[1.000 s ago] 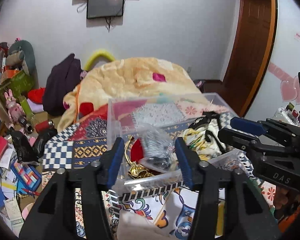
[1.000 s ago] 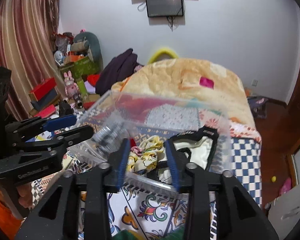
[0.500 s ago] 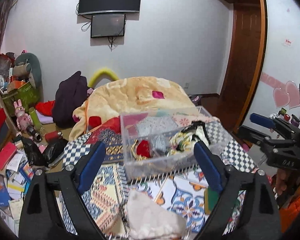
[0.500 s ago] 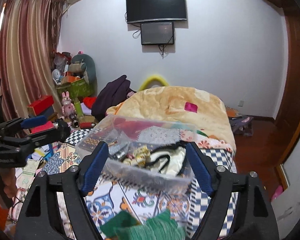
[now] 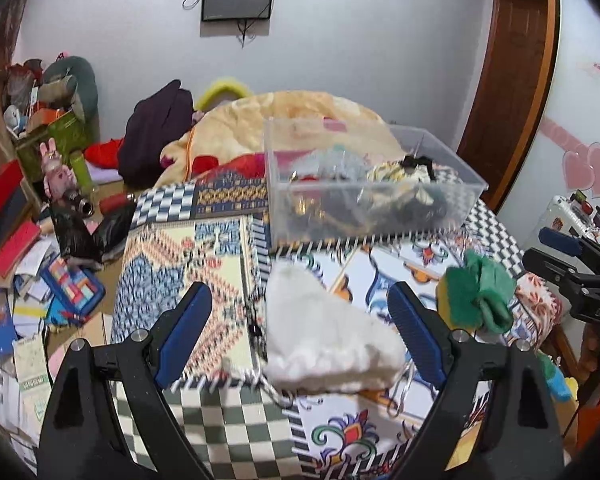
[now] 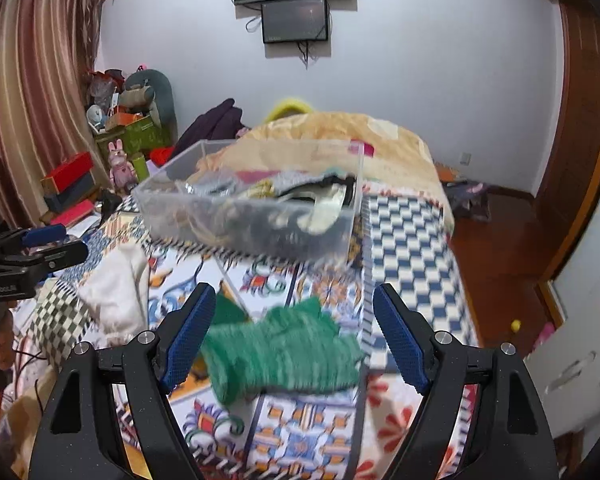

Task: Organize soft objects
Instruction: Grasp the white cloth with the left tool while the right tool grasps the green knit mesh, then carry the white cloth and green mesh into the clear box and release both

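White sock point(image 5: 324, 340): near side of bin point(image 5: 472, 184), between wide-open L gripper point(image 5: 300, 336) pads. Green sock point(image 6: 284, 348): likewise R gripper point(image 6: 292, 336), spread, empty; long axis crosswise.

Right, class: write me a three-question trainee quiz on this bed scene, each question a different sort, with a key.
1. True or false: the left gripper is shut on the white sock.
2. Which soft thing lies between the fingers of the right gripper? A) green sock B) purple jacket C) pink rabbit toy
3. Fill in: the clear plastic box stands on the patterned ____.

Key: 1 false, both grippers are open; 2 A; 3 bedspread.
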`<state>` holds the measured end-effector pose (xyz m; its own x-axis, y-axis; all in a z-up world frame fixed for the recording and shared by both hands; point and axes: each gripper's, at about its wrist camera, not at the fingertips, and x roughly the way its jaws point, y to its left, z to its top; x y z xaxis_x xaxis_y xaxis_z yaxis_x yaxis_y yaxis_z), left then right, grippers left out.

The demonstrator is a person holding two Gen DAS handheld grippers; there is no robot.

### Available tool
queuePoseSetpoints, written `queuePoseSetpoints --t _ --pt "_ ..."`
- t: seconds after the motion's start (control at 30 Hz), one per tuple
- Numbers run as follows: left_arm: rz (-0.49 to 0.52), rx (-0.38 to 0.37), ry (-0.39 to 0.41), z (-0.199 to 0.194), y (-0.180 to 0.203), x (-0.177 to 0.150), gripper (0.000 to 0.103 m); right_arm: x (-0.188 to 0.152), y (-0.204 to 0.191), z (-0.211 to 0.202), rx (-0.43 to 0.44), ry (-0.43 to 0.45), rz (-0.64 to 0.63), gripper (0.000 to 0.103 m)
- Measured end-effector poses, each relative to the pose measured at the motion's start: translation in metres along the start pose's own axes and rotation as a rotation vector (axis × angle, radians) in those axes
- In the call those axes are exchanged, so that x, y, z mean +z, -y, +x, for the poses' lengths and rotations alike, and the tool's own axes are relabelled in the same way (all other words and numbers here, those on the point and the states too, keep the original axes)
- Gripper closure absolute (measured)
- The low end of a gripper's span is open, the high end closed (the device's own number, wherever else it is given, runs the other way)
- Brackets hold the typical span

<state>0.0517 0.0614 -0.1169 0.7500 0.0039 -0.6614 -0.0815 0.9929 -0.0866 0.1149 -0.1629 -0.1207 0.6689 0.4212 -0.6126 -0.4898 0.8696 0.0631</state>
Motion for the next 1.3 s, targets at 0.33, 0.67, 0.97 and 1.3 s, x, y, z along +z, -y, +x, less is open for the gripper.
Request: queuePoseSetpoints --t 0.33,0.67,0.97,1.3 --pt "-0.027 -0.059 -0.063 0.014 0.016 -0.032 0.028 -0.035 -0.012 0.016 0.056 -0.100 -0.021 0.027" --pt "-0.014 -0.041 -0.090 0.034 0.023 -0.042 0.040 -0.043 -0.012 0.028 0.048 -0.142 -0.033 0.068" --pt "-0.045 -0.088 -0.080 0.033 0.019 -0.044 0.079 -0.038 -0.005 0.020 0.048 -0.112 -0.005 0.092" --pt "-0.017 -0.123 -0.041 0.014 0.022 -0.026 0.093 -0.016 -0.004 -0.008 0.043 -0.009 -0.001 0.093"
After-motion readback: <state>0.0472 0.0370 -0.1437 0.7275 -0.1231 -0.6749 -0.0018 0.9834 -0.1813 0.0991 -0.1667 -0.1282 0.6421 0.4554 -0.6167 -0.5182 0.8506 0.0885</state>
